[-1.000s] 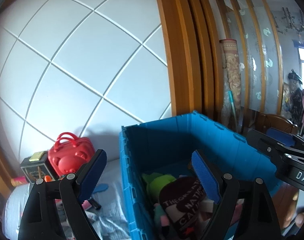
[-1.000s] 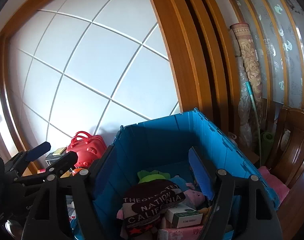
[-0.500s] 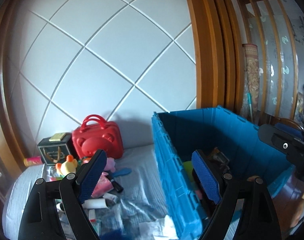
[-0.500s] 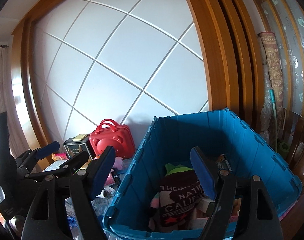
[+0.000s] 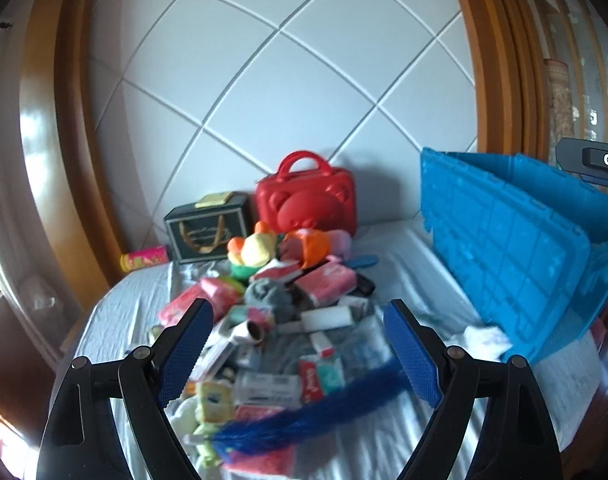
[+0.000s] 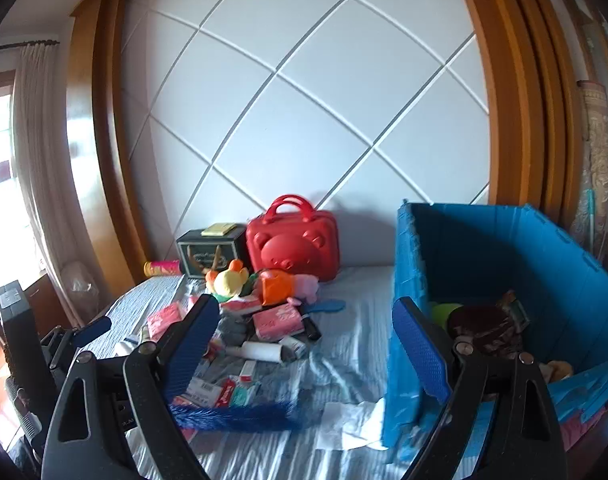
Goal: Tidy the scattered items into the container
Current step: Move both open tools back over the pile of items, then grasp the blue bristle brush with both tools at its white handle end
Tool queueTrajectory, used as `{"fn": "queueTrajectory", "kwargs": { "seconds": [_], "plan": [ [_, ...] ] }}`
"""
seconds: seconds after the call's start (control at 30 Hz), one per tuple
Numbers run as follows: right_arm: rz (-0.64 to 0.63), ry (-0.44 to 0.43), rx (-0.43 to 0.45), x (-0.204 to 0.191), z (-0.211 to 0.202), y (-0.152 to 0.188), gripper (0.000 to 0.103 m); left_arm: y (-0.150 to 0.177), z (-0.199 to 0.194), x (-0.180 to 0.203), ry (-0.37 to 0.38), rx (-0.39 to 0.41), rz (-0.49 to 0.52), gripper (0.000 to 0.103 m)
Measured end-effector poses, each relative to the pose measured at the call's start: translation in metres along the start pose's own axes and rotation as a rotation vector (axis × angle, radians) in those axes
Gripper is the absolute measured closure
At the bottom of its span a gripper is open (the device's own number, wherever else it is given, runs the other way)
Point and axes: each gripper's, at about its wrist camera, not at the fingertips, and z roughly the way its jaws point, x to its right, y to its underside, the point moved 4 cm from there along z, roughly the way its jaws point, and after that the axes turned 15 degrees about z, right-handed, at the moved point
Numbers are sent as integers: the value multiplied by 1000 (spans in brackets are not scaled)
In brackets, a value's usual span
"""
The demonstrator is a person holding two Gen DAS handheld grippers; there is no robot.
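Note:
A blue plastic crate stands on the right of the bed; it also shows in the left wrist view. It holds a dark cap and a green toy. A pile of scattered items lies on the sheet: pink tissue packs, a yellow duck plush, a grey sock, small boxes and a blue feathery brush. My left gripper is open and empty above the pile. My right gripper is open and empty between pile and crate.
A red bear-shaped case and a dark gift box stand against the white padded headboard. A pink tube lies at the left. Wooden frame edges flank the bed. White tissue lies by the crate's corner.
Both grippers have swung left and downward, away from the crate's inside toward the pile on the bed. The crate has shifted to the right of both views. Jaws stay open.

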Motion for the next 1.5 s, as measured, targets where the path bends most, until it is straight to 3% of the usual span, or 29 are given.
{"fn": "queueTrajectory", "kwargs": {
  "seconds": [0.27, 0.6, 0.7, 0.93, 1.13, 1.33, 1.4, 1.5],
  "plan": [
    [86, 8, -250, -49, 78, 96, 14, 93, 22, -71, -13, -153, 12, 15],
    [325, 78, -644, -21, 179, 199, 14, 141, 54, -70, 84, -234, 110, 15],
    [414, 93, -724, -10, 201, 222, 14, 153, 63, -68, 116, -251, 146, 15],
    [543, 166, -780, 2, 231, 256, 14, 179, 85, -63, 194, -287, 233, 15],
    [765, 196, -751, 8, 252, 268, 14, 184, 118, -71, 317, -296, 326, 15],
    [791, 241, -699, -4, 275, 277, 14, 204, 136, -71, 427, -314, 346, 16],
    [741, 251, -668, -11, 282, 276, 18, 209, 137, -70, 453, -318, 345, 23],
    [666, 251, -636, -22, 292, 275, 45, 217, 138, -68, 492, -323, 345, 44]
  ]
}}
